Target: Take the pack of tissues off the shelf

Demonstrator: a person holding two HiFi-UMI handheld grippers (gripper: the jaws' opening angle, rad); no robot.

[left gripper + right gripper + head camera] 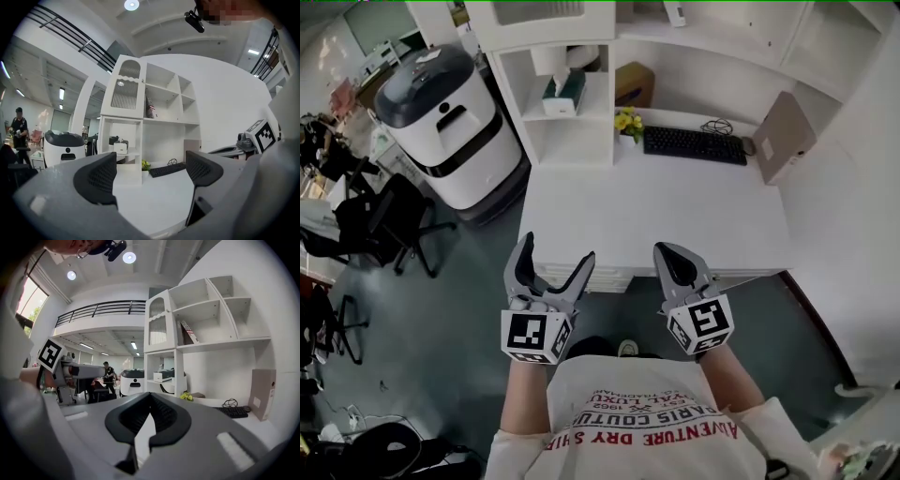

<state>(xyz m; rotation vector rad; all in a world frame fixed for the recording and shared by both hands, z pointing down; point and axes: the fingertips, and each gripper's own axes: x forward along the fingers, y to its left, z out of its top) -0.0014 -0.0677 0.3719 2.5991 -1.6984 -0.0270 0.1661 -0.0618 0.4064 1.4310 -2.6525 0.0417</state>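
The pack of tissues (563, 94), a white and teal box, stands in the middle compartment of the white shelf unit (581, 127) at the back left of the desk. It shows small and far off as the pack of tissues (121, 147) in the left gripper view and the pack of tissues (162, 376) in the right gripper view. My left gripper (556, 250) hovers at the desk's near edge, open and empty, with the gripper (154, 174) pointing at the shelf. My right gripper (667, 251) floats beside it, shut on nothing, its gripper (150, 397) tips meeting.
On the white desk (656, 216) lie a black keyboard (694, 145), yellow flowers (628, 122) and a brown folder (785, 136). A large white machine (441, 122) and a black office chair (380, 220) stand to the left. A person (18, 133) stands far off.
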